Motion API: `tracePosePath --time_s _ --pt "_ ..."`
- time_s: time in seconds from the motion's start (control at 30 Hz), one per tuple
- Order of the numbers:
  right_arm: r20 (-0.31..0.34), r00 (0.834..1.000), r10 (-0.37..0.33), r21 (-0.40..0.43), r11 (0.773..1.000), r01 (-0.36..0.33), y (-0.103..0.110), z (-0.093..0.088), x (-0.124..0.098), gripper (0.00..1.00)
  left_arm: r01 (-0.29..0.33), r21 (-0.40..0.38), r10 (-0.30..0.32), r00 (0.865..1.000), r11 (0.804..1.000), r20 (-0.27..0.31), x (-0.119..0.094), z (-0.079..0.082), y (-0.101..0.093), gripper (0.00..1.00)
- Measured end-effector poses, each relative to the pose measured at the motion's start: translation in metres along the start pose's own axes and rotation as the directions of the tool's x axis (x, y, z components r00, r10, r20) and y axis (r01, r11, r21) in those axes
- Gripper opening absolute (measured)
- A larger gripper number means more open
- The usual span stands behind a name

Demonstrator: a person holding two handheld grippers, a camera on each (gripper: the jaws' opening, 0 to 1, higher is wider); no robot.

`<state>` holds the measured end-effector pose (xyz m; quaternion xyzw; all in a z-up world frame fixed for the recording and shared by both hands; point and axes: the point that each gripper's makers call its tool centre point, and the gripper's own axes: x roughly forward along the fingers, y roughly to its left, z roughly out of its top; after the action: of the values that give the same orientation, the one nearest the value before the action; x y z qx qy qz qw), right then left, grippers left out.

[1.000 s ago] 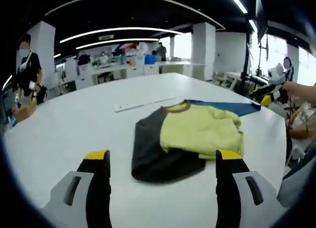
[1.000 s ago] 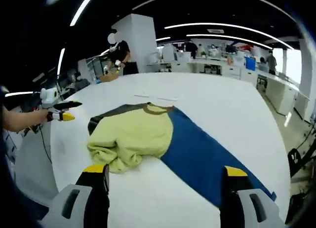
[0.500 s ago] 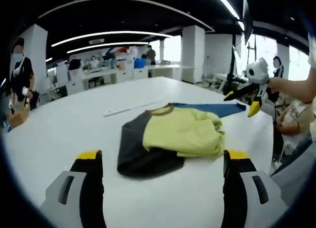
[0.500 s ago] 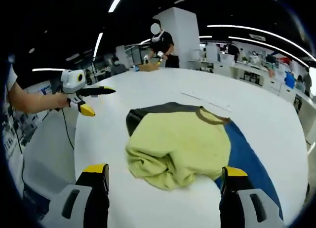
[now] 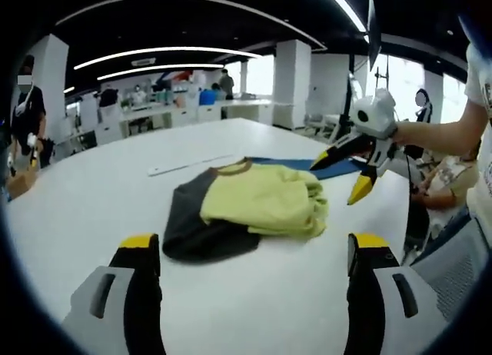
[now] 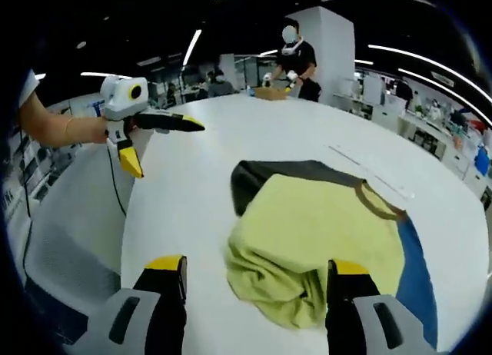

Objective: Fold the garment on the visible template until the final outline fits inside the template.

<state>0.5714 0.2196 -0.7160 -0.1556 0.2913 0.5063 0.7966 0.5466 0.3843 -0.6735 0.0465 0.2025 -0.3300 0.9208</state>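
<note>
A bunched garment [image 5: 250, 207] lies on the white table, yellow-green in the body, with a dark grey sleeve and a brown collar. It lies partly over a blue template [image 5: 342, 167] that shows behind it. My left gripper [image 5: 254, 243] is open near the table edge, short of the dark sleeve. My right gripper [image 5: 337, 182] comes in from the right, open, above the garment's crumpled end. In the right gripper view the garment [image 6: 323, 236] sits just beyond my open right gripper [image 6: 257, 267], the blue template [image 6: 415, 267] to its right. The left gripper [image 6: 165, 149] hangs open at the left.
A thin white strip [image 5: 188, 165] lies on the table [image 5: 84, 209] behind the garment. A person in black [image 6: 296, 51] stands at the far side by a cardboard box [image 6: 270, 92]. A hand and forearm [image 6: 65, 128] hold the left gripper. Desks and pillars fill the background.
Both cameras have swung around the table. In each view the other gripper has come closer to the garment. The garment keeps its shape and place.
</note>
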Motion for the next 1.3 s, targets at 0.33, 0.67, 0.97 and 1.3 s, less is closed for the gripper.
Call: tracePosePath --time_s 0.33,0.67,0.97,1.3 --pt "-0.102 0.995 0.017 -0.142 0.989 -0.031 0.010 -0.020 0.038 0.55 0.025 -0.004 -0.025 0.999 1.000 -0.022 -0.002 -0.011 -0.017 0.97" --pt "-0.203 0.977 -0.065 -0.233 0.972 0.016 0.001 -0.042 0.058 0.34 0.079 0.038 -0.077 0.995 0.996 -0.063 -0.005 -0.022 -0.039 0.95" --pt "-0.186 0.981 -0.061 -0.195 0.980 0.024 -0.003 -0.042 0.062 0.14 0.077 0.011 -0.076 0.994 0.997 -0.077 -0.007 -0.027 -0.041 0.92" --pt "-0.090 0.994 -0.065 -0.099 0.994 0.056 -0.014 -0.019 0.051 0.00 0.081 -0.002 -0.080 0.993 0.997 -0.088 -0.007 -0.029 -0.042 0.88"
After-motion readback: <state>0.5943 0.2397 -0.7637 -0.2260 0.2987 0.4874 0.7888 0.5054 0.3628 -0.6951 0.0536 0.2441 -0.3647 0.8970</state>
